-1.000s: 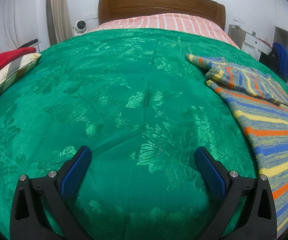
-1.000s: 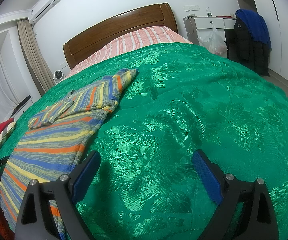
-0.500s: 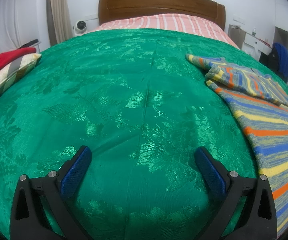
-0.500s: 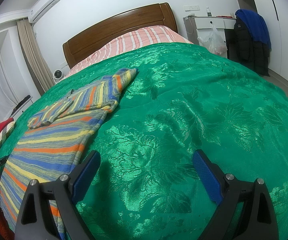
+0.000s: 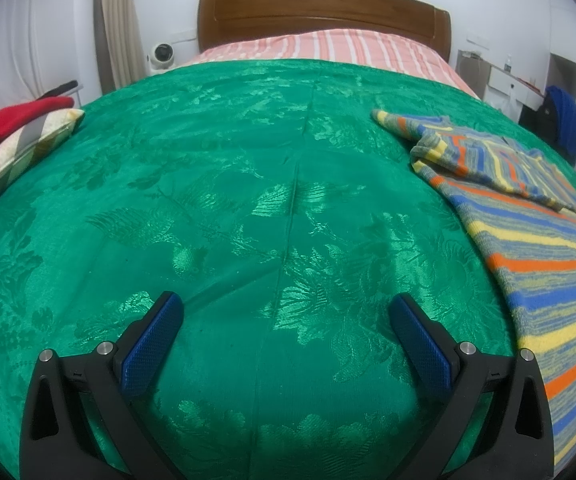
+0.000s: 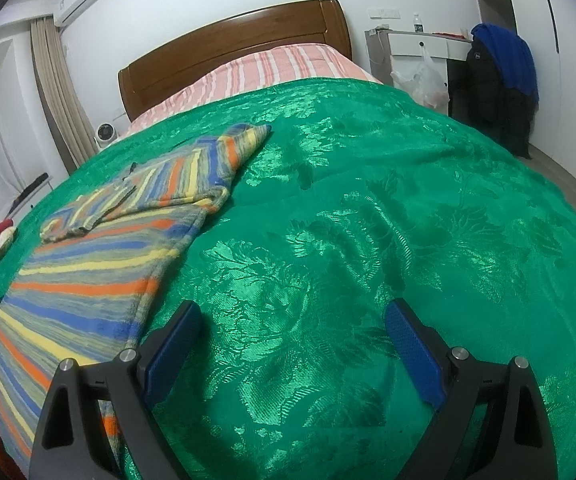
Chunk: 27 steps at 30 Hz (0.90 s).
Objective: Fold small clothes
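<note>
A striped sweater in blue, orange, yellow and grey lies flat on the green bedspread, its sleeves folded across the chest. It shows at the right in the left wrist view and at the left in the right wrist view. My left gripper is open and empty over bare bedspread, left of the sweater. My right gripper is open and empty, its left finger beside the sweater's right edge near the hem.
The green bedspread covers a bed with a wooden headboard and striped pink sheet. A striped pillow with a red cloth lies at the left edge. A desk and a chair with dark coats stand to the right.
</note>
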Each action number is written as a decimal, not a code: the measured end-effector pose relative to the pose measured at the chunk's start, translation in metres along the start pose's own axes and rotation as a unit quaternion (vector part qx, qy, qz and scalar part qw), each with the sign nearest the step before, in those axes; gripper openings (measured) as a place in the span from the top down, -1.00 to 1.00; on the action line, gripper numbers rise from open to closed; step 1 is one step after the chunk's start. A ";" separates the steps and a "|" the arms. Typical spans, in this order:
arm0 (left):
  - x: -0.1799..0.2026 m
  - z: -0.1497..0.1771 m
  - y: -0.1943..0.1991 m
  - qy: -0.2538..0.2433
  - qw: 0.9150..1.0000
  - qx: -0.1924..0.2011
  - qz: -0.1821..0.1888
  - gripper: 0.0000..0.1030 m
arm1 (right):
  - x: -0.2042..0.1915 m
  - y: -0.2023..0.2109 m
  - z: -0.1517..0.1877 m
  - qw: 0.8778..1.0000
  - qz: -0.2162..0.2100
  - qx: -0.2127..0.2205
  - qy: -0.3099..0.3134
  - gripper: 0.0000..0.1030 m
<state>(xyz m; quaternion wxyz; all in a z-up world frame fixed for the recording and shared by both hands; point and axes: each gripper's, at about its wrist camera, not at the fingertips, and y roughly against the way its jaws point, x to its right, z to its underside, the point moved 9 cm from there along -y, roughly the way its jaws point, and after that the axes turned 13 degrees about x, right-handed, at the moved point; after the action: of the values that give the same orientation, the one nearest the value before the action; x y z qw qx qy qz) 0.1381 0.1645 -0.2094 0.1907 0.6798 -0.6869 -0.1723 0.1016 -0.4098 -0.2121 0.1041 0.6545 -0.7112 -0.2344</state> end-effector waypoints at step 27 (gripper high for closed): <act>0.001 0.001 -0.001 -0.001 1.000 0.000 -0.001 -0.99 | -0.005 -0.005 0.003 0.999 0.029 -0.012 0.031 -0.80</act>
<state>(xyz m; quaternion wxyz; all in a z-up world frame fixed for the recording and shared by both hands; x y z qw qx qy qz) 0.1390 0.1638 -0.2107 0.1901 0.6801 -0.6865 -0.1736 0.1050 -0.4045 -0.2166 0.1406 0.6396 -0.7234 -0.2188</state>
